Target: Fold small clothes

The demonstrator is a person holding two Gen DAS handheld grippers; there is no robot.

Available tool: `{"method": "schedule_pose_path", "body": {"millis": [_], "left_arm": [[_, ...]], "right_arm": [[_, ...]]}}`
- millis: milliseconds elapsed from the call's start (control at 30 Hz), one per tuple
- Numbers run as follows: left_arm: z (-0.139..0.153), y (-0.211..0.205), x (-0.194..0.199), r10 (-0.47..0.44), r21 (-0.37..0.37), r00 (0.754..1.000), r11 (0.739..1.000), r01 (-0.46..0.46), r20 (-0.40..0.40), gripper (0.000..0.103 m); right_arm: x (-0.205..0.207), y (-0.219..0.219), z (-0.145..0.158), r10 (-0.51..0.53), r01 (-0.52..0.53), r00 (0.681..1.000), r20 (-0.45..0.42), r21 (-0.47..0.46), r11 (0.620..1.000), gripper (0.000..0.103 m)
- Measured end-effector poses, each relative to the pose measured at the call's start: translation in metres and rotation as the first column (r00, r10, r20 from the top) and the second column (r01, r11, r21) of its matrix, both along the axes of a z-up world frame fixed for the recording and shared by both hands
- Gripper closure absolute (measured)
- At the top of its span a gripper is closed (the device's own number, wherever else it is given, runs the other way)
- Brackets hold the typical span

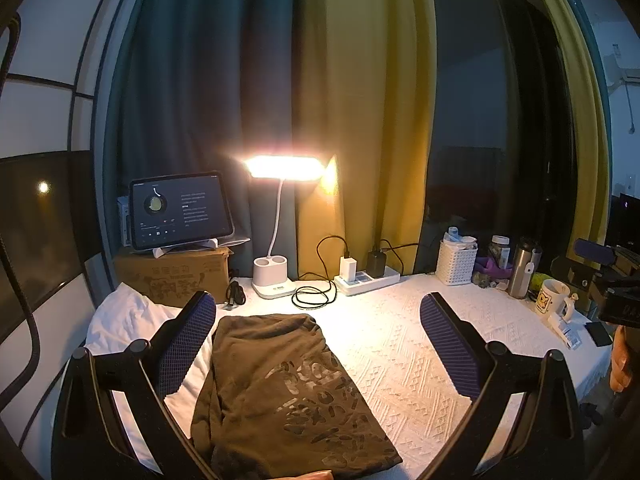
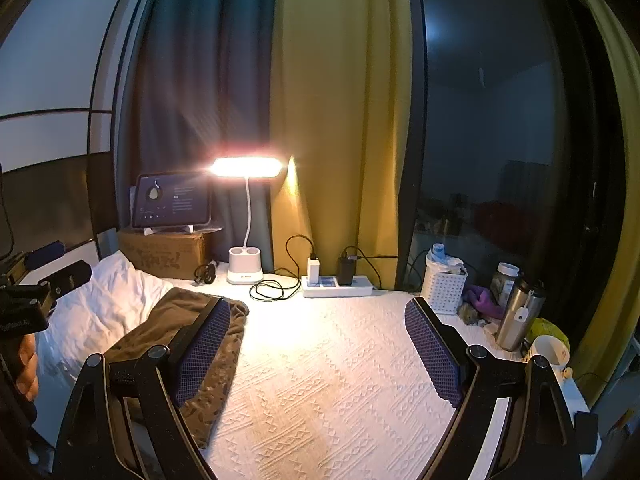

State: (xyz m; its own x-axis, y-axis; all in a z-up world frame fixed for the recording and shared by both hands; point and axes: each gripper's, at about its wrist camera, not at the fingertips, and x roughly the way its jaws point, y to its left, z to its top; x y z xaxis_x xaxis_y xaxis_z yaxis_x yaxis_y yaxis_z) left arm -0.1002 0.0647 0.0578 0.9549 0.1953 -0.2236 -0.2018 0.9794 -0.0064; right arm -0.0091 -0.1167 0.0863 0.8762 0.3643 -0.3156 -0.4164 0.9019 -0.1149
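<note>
A brown garment with a dark printed pattern lies folded in a long strip on the white textured tablecloth. My left gripper is open and empty above it, its left finger over the garment's left edge. In the right wrist view the same garment lies at the left, partly behind my left finger. My right gripper is open and empty over bare tablecloth. The left gripper's body shows at the far left, the right gripper's body at the far right.
A white cloth lies left of the garment. At the back stand a lit desk lamp, a tablet on a cardboard box, a power strip with cables, a white basket, a steel flask and a mug.
</note>
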Motion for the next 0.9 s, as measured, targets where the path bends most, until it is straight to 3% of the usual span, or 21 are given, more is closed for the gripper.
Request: {"method": "schedule_pose_path", "body": {"millis": [900], "left_arm": [[-0.0025, -0.0030, 0.0055, 0.002, -0.005, 1.000, 1.000, -0.002, -0.016, 0.002]], "right_arm": [[-0.0011, 0.0050, -0.0051, -0.006, 0.006, 1.000, -0.013, -0.005, 1.000, 0.013]]}}
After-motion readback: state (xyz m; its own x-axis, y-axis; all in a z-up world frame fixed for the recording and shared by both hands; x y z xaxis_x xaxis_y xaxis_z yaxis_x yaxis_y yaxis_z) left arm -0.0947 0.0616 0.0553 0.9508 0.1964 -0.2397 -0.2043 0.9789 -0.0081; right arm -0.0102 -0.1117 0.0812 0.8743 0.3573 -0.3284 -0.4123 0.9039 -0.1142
